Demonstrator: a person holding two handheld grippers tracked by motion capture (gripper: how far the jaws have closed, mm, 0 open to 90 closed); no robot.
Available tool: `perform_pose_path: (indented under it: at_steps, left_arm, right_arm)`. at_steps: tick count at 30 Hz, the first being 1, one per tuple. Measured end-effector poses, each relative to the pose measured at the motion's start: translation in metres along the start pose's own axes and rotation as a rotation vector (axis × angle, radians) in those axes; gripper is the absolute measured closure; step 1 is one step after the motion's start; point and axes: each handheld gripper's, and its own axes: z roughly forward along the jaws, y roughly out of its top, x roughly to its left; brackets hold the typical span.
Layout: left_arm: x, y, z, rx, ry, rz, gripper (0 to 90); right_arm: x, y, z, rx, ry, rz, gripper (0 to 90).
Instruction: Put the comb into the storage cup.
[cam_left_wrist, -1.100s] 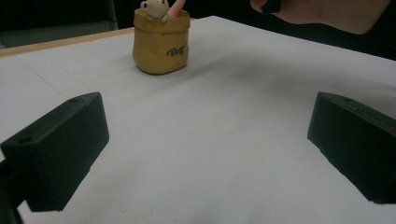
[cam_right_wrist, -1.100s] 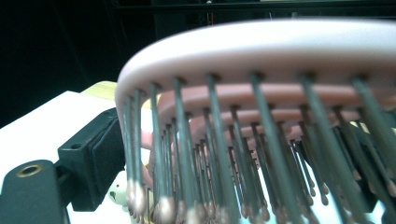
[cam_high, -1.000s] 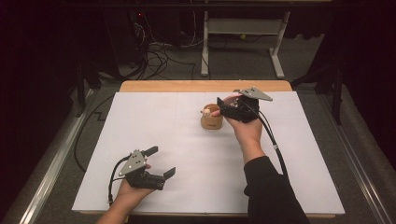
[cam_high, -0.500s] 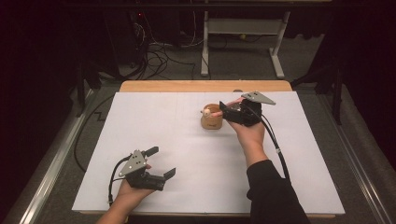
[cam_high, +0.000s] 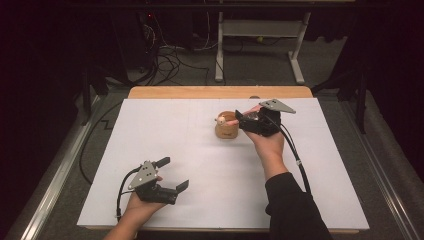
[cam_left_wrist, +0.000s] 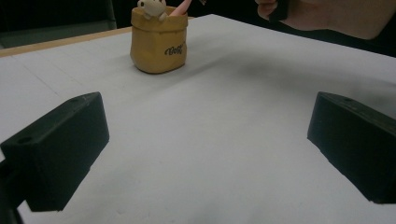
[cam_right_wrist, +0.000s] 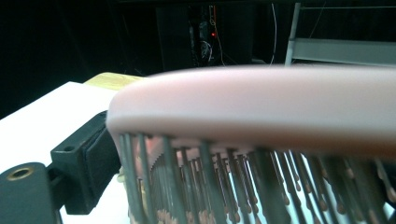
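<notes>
A tan pouch-like cup (cam_high: 226, 129) stands on the white table a little past its middle. A small pale toy (cam_high: 219, 119) peeks over its rim. My right gripper (cam_high: 244, 119) is just right of the cup, shut on a pink hairbrush (cam_high: 233, 121) whose end reaches over the cup's mouth. In the right gripper view the hairbrush (cam_right_wrist: 261, 102) lies across the frame, bristles down, with one black finger (cam_right_wrist: 88, 158) against its left edge. My left gripper (cam_high: 173, 173) rests open near the front left, holding nothing. In the left gripper view the cup (cam_left_wrist: 159, 46) stands far ahead of the left gripper (cam_left_wrist: 205, 140).
White paper (cam_high: 165, 130) covers the table, with a wooden strip (cam_high: 200, 92) along the far edge. Cables (cam_high: 165, 55) and a desk frame (cam_high: 260, 30) lie on the floor beyond. Metal rails (cam_high: 55, 185) run along both sides.
My right gripper has shifted slightly to the right beside the cup, still holding the brush. The left gripper has stayed put.
</notes>
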Motion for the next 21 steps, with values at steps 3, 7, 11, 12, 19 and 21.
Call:
perform_pose_path:
  at_steps: [3, 7, 11, 12, 19, 21]
  left_arm:
    - [0.0000, 0.0002, -0.0007, -0.002, 0.005, 0.004, 0.0]
    - [-0.0003, 0.0001, -0.0009, 0.000, 0.003, 0.009, 0.0]
    - [0.0003, 0.0000, -0.0007, 0.001, 0.004, 0.007, 0.0]
    - [0.0003, -0.0001, -0.0007, 0.001, 0.004, 0.007, 0.0]
    - [-0.0010, 0.0006, -0.0018, -0.003, 0.007, 0.005, 0.0]
    - [-0.0012, 0.0009, -0.0021, -0.007, 0.009, 0.006, 0.0]
  right_arm:
    - [-0.0002, -0.0009, 0.0007, 0.008, 0.002, 0.002, 9.0]
    - [-0.0003, -0.0014, 0.0008, 0.011, 0.002, -0.002, 8.6]
    - [-0.0012, -0.0019, 0.0005, 0.022, 0.000, 0.007, 7.2]
    - [-0.0017, -0.0020, 0.0000, 0.020, -0.001, 0.005, 6.9]
    - [-0.0051, -0.0011, -0.0029, 0.031, 0.001, 0.024, 0.7]
    - [-0.0061, -0.0011, -0.0035, 0.033, 0.000, 0.020, 0.4]
